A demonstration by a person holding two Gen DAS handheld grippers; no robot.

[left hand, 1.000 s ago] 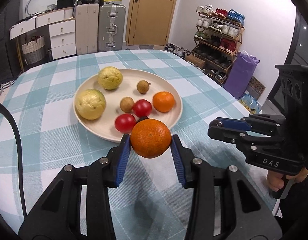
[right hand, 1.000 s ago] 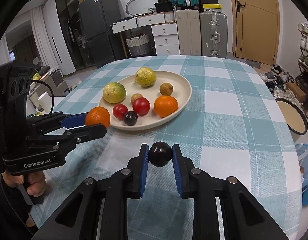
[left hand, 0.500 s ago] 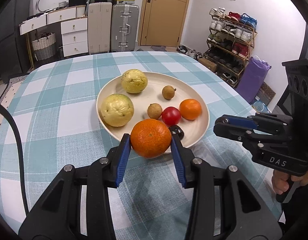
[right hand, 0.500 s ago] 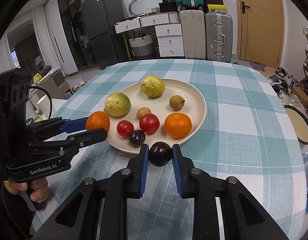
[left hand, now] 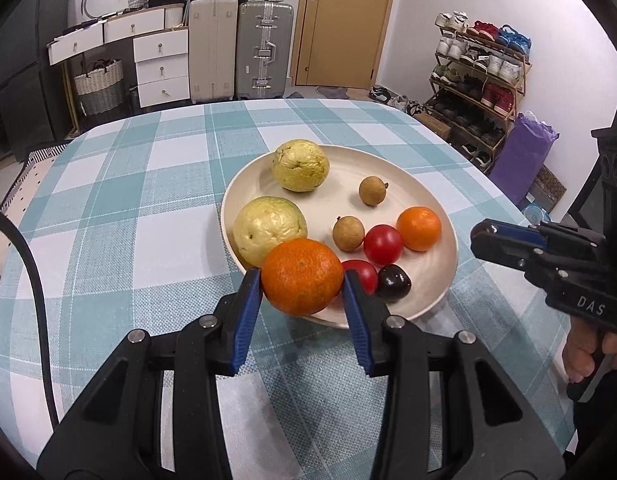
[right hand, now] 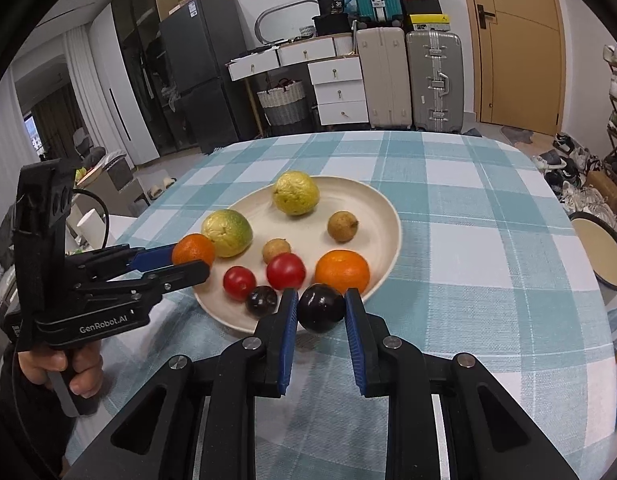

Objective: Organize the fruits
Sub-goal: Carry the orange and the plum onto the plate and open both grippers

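Left gripper [left hand: 302, 280] pinched an orange [left hand: 302, 277]; right gripper [right hand: 321, 308] pinched a dark plum [right hand: 320, 308], both at the plate [right hand: 388, 216] rim. Advisable: lower into bare spots before opening, lest the fruit roll.

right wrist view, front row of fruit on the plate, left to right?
Small red tomato → dark plum on the plate → larger red tomato → dark plum held in the right tongs → orange on the plate.

plate [right hand: 390, 216] on table [right hand: 468, 240] | guavas [right hand: 295, 193] behind tomatoes [right hand: 286, 271]
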